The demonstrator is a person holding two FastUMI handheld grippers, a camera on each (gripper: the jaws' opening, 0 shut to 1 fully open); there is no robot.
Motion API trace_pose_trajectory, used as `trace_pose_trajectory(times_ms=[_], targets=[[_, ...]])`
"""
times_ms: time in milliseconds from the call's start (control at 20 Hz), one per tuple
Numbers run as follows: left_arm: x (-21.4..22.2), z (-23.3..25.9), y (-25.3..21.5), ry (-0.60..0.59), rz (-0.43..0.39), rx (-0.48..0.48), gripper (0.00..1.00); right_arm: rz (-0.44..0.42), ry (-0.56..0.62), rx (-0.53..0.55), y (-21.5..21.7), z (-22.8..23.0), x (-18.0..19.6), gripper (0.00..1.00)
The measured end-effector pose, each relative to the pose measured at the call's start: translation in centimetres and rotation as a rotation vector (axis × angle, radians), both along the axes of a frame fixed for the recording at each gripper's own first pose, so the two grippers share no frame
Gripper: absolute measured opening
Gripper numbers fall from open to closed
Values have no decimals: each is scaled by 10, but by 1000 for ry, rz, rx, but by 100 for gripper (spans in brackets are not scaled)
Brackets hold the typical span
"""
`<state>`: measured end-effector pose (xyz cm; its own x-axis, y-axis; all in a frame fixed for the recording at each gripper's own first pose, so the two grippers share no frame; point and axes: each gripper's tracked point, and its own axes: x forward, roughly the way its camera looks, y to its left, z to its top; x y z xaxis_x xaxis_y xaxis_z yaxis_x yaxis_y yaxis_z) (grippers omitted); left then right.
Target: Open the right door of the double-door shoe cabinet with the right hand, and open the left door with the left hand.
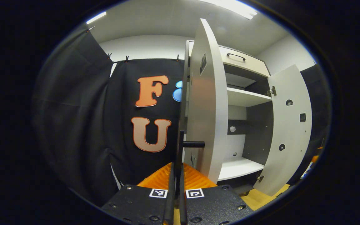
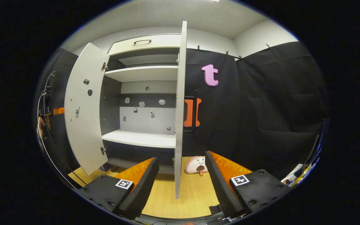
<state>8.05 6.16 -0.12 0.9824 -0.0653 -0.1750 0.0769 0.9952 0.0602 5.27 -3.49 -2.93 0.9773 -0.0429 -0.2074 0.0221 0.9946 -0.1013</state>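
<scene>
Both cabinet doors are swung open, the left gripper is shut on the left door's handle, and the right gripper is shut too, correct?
Not quite. The right gripper is open, fingers spread either side of the right door edge in the right gripper view. The left gripper is shut on the handle.

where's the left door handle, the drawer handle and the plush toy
left door handle (image 1: 180,150), left gripper view, on its upright bar
drawer handle (image 2: 142,41), right gripper view, on its middle
plush toy (image 2: 196,165), right gripper view, on its face
</scene>
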Motion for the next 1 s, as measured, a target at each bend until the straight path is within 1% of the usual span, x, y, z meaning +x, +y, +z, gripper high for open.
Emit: trace_pose_trajectory(times_ms=[50,100,150,200,250,300,350,400,500,600,650,800,950,1000], targets=[[-1,1,-1,-6,-15,-33,1,4,-1,5,1,1,0,94],[-1,0,1,-2,-27,-54,14,8,-1,11,2,1,1,94],[2,1,2,-13,-45,-66,12,7,-2,15,3,0,1,94],[1,2,2,-18,-56,-80,13,5,-3,18,4,0,3,98],[0,-1,3,-15,-55,-88,13,5,-2,24,4,-1,4,98],[-4,-3,3,-7,-50,-89,13,9,0,30,7,-1,5,94],[-10,-3,4,-2,-47,-86,14,12,0,33,9,-2,5,98],[-17,-2,4,1,-43,-77,14,15,-1,34,10,-1,6,94],[-35,2,4,-1,-36,-55,14,18,-4,33,13,-2,8,94],[-58,15,2,-30,-37,-41,10,23,-14,32,15,1,12,94],[-69,20,-4,-41,-46,-49,8,30,-13,31,17,2,14,94],[-102,23,-29,-60,-79,-91,8,36,-25,23,19,8,20,94],[-119,17,-48,-77,-71,-111,8,28,-62,27,21,17,27,94],[-124,13,-57,-74,-71,-130,8,25,-81,31,23,23,29,94]])
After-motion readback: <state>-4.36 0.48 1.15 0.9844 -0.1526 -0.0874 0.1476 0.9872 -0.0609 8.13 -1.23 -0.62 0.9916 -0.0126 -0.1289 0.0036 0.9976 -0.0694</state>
